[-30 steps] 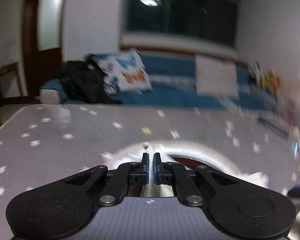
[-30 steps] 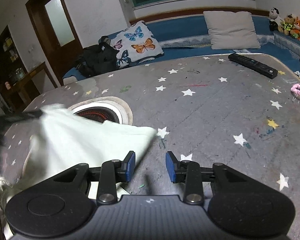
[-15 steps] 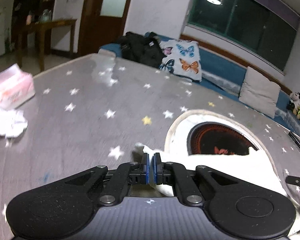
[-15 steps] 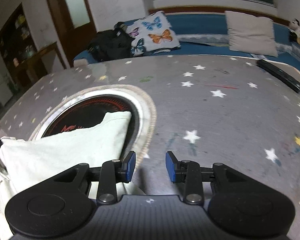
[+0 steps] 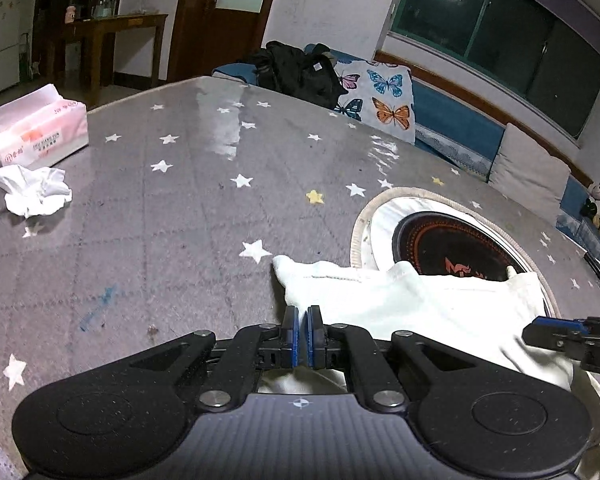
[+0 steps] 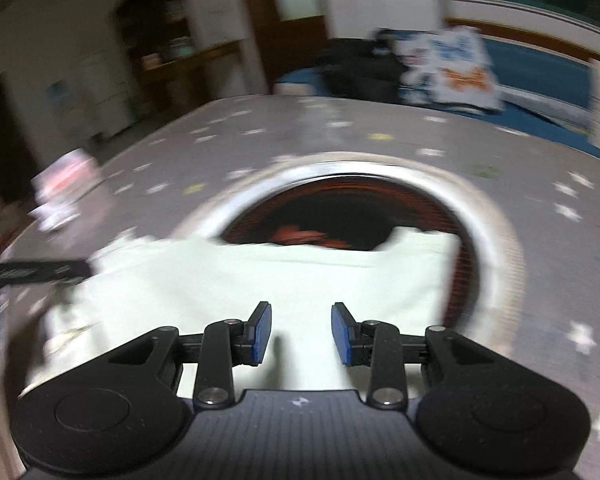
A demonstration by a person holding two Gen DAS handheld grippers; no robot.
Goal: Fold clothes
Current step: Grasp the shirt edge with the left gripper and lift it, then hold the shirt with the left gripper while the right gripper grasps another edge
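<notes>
A: Where is your garment [image 5: 412,304] sitting?

B: It lies on the grey star-patterned worktop [image 5: 148,216], a pale cream cloth spread flat with its far edge over the round black-and-red inset [image 5: 452,244] in the surface. One corner points away to the left, just short of a white star.

A: And your left gripper [image 5: 300,334]?

B: Your left gripper has its blue pads pressed nearly together at the near left edge of the garment. Cloth shows just behind them, but whether fabric is pinched between them I cannot tell.

A: Your right gripper [image 6: 302,334]?

B: Its jaws stand wide apart above the middle of the garment, nothing between them. That view is blurred. From the left wrist view you see its dark tip at the right edge, over the cloth.

A: Anything else near you?

B: A pink tissue pack [image 5: 36,128] and a crumpled tissue [image 5: 30,190] sit far left on the worktop, well apart from the garment.
</notes>
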